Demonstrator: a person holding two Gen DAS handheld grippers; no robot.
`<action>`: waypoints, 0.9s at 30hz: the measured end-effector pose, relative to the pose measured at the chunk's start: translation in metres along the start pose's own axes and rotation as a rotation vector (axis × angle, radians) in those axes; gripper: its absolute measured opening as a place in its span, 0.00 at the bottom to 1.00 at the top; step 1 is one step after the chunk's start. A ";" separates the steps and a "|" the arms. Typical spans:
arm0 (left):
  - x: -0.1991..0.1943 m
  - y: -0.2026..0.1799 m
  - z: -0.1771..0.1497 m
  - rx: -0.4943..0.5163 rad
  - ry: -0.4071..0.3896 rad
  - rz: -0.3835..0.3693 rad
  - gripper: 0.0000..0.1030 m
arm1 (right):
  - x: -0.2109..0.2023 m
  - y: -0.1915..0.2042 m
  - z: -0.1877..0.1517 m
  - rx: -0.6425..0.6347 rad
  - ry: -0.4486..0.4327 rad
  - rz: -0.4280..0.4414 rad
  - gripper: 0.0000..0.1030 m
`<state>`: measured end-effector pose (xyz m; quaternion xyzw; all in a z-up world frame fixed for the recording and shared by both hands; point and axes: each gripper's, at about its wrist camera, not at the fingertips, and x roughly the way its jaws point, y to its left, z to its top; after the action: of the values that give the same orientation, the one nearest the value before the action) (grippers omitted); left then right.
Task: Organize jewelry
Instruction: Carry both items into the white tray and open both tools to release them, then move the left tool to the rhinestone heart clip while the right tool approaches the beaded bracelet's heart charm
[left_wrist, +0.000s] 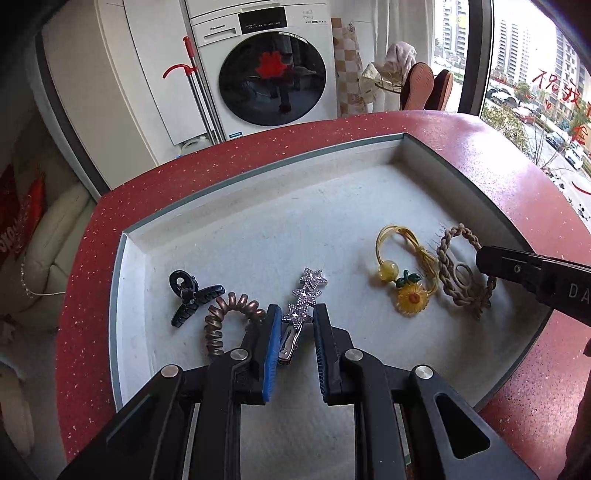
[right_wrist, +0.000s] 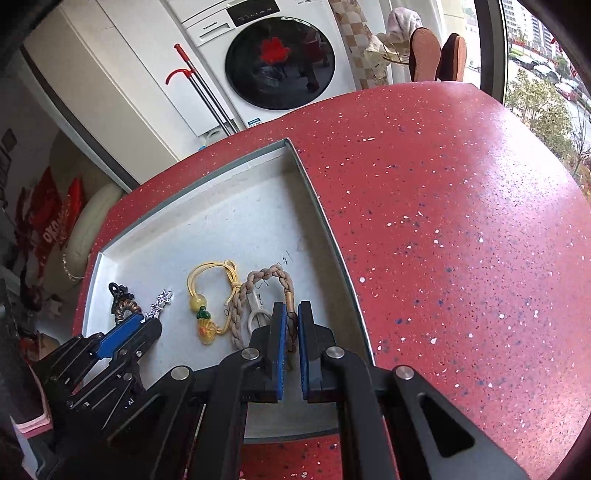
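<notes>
A shallow white tray (left_wrist: 258, 177) on the red table holds hair accessories. My left gripper (left_wrist: 295, 315) is open, its fingers on either side of the silver star hair clip (left_wrist: 306, 295). A black claw clip (left_wrist: 190, 295) and a copper spiral hair tie (left_wrist: 225, 317) lie to its left. A yellow sunflower hair tie (left_wrist: 404, 277) and a braided beige band (left_wrist: 463, 273) lie to the right. My right gripper (right_wrist: 291, 314) is shut on the braided band's (right_wrist: 258, 288) right side, with a white ring (right_wrist: 256, 314) beside it.
The speckled red table (right_wrist: 461, 221) stretches right of the tray (right_wrist: 221, 206). A washing machine (left_wrist: 266, 70) and a mop (left_wrist: 195, 88) stand behind the table. A window (left_wrist: 535, 92) is at the right.
</notes>
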<state>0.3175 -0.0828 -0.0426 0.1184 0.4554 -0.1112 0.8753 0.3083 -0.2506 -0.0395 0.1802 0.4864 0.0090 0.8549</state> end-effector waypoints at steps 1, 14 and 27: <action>-0.001 0.000 -0.001 -0.004 -0.006 0.000 0.35 | 0.000 0.000 0.000 -0.001 0.000 0.000 0.08; -0.006 0.003 -0.003 -0.010 -0.008 -0.002 0.35 | -0.025 0.003 -0.004 0.014 -0.038 0.121 0.46; -0.024 0.010 0.003 -0.056 -0.058 -0.032 0.35 | -0.054 0.001 -0.017 0.040 -0.063 0.177 0.46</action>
<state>0.3093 -0.0718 -0.0198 0.0834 0.4346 -0.1158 0.8892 0.2659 -0.2546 -0.0018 0.2396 0.4414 0.0691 0.8619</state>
